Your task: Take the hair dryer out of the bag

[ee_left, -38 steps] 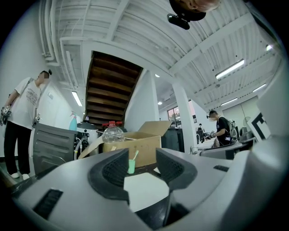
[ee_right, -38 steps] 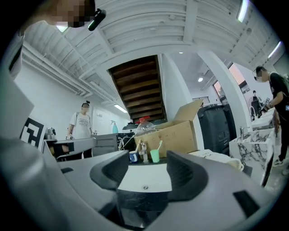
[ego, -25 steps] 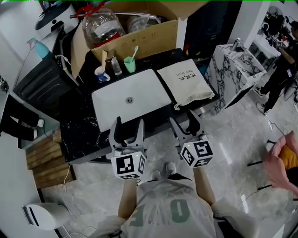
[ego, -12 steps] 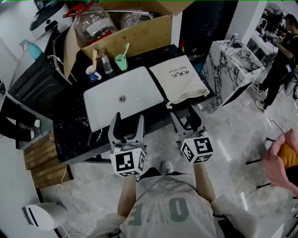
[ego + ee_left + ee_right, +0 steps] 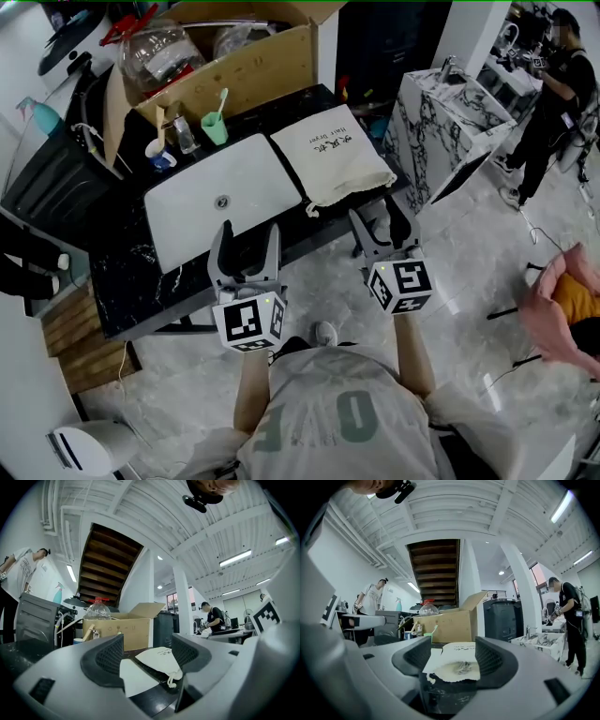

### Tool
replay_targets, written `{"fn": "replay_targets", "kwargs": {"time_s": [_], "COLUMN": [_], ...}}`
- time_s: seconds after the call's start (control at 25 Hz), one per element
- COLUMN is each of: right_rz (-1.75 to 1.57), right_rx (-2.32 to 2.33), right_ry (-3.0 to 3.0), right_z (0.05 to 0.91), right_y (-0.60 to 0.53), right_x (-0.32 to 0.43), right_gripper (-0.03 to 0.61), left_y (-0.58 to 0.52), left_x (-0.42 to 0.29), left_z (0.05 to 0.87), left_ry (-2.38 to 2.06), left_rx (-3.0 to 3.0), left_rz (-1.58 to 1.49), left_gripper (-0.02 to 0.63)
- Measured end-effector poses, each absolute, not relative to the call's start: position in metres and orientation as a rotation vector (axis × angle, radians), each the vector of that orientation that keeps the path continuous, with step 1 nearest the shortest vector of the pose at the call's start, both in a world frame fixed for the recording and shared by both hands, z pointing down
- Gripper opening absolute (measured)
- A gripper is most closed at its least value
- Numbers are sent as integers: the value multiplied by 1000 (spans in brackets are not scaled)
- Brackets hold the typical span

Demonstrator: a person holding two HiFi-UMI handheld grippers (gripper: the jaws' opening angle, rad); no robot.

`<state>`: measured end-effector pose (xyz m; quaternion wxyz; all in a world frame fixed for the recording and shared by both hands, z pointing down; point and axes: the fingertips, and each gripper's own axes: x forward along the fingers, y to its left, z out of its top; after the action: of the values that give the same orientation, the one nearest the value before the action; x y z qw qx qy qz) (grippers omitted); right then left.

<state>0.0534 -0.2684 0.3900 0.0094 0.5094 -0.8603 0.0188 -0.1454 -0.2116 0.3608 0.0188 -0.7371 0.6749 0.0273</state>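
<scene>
Both grippers' fingers (image 5: 221,248) (image 5: 361,231) spread, seemingly short of bag (image 5: 330,155).

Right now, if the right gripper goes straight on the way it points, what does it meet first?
Likely the tied end of the cloth bag on the black counter, centred between the open fingers of the right gripper; depth is unclear.

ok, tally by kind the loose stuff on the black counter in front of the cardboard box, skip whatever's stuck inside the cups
Cloth drawstring bag: 1
Cups: 2, a green cup and a white cup
Small bottle: 1
Total: 4
</scene>
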Motion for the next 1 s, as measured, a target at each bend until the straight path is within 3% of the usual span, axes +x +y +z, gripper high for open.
{"fn": "replay_targets", "kwargs": {"time_s": [0.32,0.64,1.0], "right_rz": [-144,-467,-534], "right_rx": [1621,1369,1148], "right_ry": [-2506,-2191,-2009], "right_z": [399,436,490], "right_y": [-295,-354,-403], "right_x": [94,109,112], "right_gripper": [287,276,196], "left_y": [-232,-245,-247], "left_x": [-117,-108,-116], "left_z": [364,370,386], "left_ry": [2031,2022,2087], "left_rx": [-2352,-2389,-2393], "left_rz": [68,40,-5], "left_gripper": [293,293,293]}}
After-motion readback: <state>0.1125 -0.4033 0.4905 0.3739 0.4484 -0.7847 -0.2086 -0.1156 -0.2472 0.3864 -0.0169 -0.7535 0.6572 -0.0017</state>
